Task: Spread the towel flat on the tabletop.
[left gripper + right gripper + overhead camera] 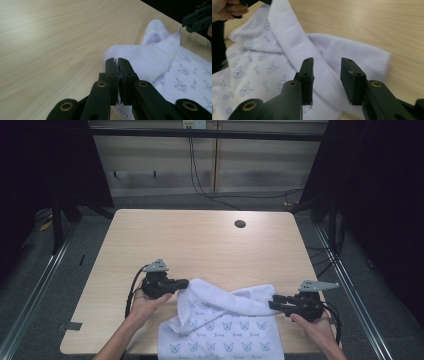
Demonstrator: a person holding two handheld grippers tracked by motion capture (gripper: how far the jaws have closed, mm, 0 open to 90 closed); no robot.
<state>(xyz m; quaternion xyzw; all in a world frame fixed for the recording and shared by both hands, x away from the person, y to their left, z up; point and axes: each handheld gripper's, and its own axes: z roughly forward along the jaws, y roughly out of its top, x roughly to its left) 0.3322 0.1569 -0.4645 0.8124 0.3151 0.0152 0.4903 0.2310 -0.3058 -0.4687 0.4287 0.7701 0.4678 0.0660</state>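
On smooth wood table [200, 240], soft cat-printed towel [220, 330] lies bunched.

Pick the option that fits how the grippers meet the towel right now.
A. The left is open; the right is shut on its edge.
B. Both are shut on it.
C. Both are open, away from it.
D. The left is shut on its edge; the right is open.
D: in the left gripper view the left gripper pinches the towel edge, while the right gripper has its jaws apart over the cloth.
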